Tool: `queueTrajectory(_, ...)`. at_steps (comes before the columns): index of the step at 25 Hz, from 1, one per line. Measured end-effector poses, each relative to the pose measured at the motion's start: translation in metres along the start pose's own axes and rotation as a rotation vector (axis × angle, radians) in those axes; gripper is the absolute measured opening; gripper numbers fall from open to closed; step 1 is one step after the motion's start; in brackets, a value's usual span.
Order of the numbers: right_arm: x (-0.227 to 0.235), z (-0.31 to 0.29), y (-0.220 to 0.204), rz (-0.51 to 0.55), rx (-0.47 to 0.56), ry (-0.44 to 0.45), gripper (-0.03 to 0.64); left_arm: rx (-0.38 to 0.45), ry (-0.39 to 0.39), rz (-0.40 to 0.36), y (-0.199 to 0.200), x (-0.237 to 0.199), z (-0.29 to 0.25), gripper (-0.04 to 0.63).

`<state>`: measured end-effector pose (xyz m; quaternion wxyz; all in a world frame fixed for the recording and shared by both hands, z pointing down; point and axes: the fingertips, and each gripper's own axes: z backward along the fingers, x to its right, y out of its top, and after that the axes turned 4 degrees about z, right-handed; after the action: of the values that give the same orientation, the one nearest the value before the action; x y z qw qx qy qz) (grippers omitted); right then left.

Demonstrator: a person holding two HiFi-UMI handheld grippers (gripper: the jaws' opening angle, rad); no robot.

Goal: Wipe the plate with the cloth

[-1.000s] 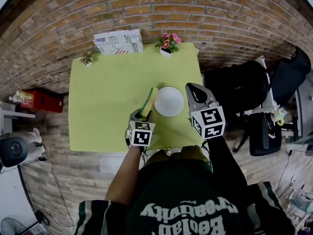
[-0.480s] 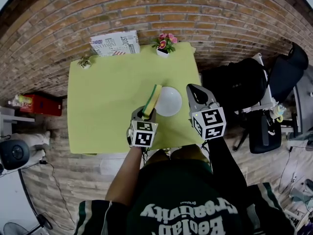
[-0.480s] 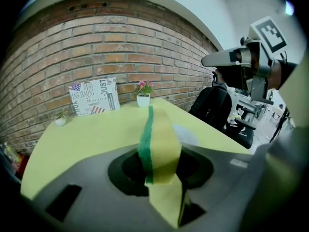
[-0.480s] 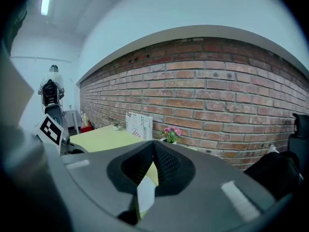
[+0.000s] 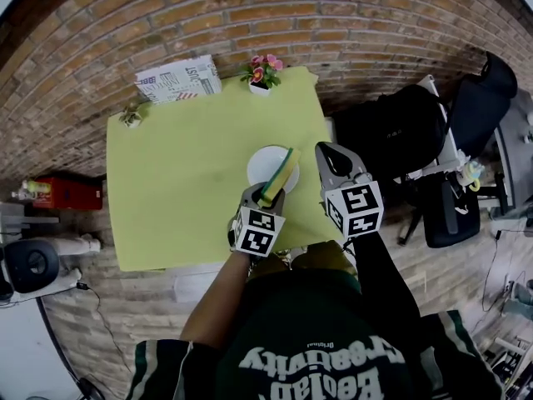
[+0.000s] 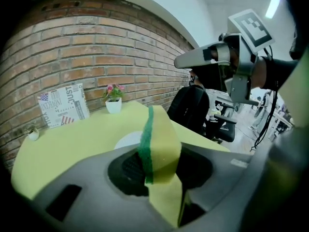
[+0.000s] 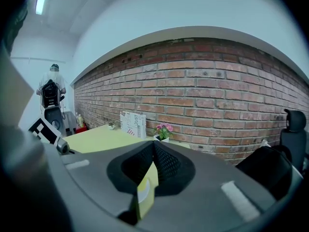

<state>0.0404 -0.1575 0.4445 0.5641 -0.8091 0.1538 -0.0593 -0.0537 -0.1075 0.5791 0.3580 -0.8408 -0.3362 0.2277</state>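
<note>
A white plate [image 5: 263,165] lies on the yellow-green table [image 5: 183,173], right of its middle. My left gripper [image 5: 268,197] is shut on a yellow sponge with a green scouring side [image 5: 280,177], which stands on edge over the plate's right rim. In the left gripper view the sponge [image 6: 158,141] fills the jaws and the plate [image 6: 126,140] shows behind it. My right gripper [image 5: 328,153] hovers just right of the plate, jaws together and holding nothing. From its own view the right gripper [image 7: 153,148] points at the brick wall.
At the table's far edge stand a newsprint-patterned box [image 5: 177,79], a white pot of pink flowers [image 5: 259,75] and a tiny plant [image 5: 131,117]. Black office chairs [image 5: 391,136] crowd the right side. A red box [image 5: 65,193] sits on the floor at left.
My left gripper has carried the sponge from the plate's left side across to its right rim. The right gripper has stayed beside the plate.
</note>
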Motion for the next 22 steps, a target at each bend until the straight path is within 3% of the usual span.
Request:
queueTrajectory(4, 0.011, 0.006, -0.009, -0.014, -0.011, -0.016, 0.014, -0.039, -0.042, -0.023, -0.009, 0.015, -0.012, 0.13)
queueTrajectory(10, 0.02, 0.011, -0.012, -0.019, -0.011, -0.024, 0.014, -0.134, -0.03, -0.014, -0.033, 0.021, -0.025, 0.13)
queueTrajectory(22, 0.011, 0.005, -0.013, -0.014, -0.011, 0.018, 0.014, -0.148, 0.049, 0.039, -0.045, -0.015, -0.008, 0.13)
